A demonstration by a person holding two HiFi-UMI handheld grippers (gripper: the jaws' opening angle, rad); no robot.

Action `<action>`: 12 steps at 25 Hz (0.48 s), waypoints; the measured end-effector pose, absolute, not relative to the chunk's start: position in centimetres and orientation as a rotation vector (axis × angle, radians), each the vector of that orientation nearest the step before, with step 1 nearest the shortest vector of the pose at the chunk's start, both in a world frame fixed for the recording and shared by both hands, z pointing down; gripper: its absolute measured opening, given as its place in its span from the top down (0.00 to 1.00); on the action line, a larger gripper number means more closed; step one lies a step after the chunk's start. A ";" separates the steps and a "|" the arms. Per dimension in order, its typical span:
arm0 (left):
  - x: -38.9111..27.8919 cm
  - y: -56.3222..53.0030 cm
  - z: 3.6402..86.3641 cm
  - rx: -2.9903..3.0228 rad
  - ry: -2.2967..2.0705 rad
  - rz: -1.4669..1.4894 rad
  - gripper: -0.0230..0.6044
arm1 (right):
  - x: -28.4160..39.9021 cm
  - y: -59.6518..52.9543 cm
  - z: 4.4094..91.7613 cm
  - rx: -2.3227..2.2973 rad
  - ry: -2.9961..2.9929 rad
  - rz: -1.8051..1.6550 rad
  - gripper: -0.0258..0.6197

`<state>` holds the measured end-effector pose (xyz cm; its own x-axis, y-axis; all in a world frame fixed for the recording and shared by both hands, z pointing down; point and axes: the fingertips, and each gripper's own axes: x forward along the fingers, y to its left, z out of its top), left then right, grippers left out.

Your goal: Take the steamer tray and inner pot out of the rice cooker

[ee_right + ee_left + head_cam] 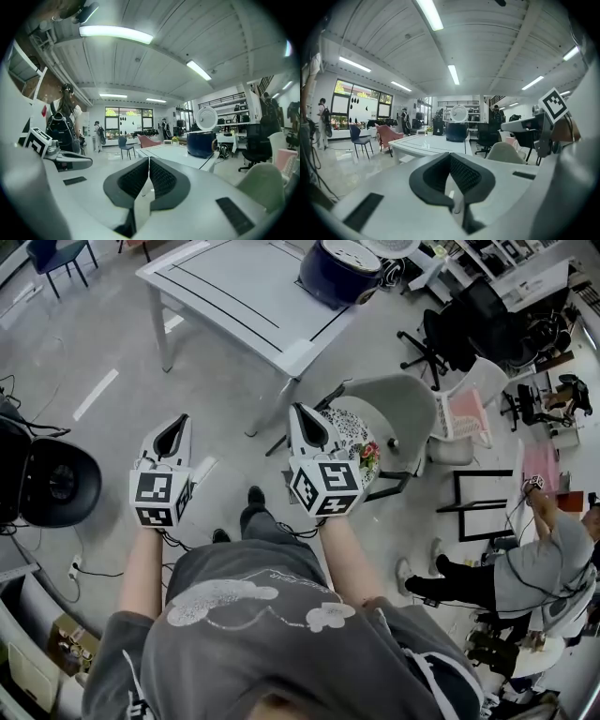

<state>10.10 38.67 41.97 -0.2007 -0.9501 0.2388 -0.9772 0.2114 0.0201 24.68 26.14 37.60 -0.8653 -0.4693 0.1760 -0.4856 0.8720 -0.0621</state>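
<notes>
The dark blue, rounded rice cooker (337, 273) stands at the far end of a white rectangular table (225, 298), its round white lid (206, 118) raised upright. Whether the steamer tray and inner pot sit inside cannot be made out from any view. The left gripper (449, 154) and the right gripper (149, 158) are both clenched with nothing between their black ribbed pads. They are held side by side in the air, well apart from the cooker, which lies ahead and to their right. A pale grey moulded chair (398, 404) stands just right of the right gripper.
</notes>
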 end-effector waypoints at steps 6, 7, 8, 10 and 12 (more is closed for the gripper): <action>10.4 37.0 41.3 1.994 -2.208 0.091 0.45 | 22.7 26.5 37.8 0.659 -2.946 0.161 0.52; 10.2 36.7 41.5 1.989 -2.215 0.100 0.41 | 22.5 26.3 38.1 0.661 -2.933 0.158 0.49; 10.0 36.4 41.6 1.981 -2.224 0.112 0.37 | 22.5 26.0 38.3 0.665 -2.922 0.150 0.48; 9.7 35.7 41.8 1.967 -2.230 0.121 0.34 | 22.5 25.1 38.5 0.677 -2.908 0.136 0.47; 9.0 35.0 41.9 1.958 -2.215 0.114 0.32 | 22.0 23.9 38.7 0.692 -2.904 0.151 0.47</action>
<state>8.97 34.98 41.88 -0.1142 -0.9757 0.1870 -0.9898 0.1280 0.0631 22.00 23.90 38.73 -0.8820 -0.4393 0.1707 -0.4546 0.8885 -0.0623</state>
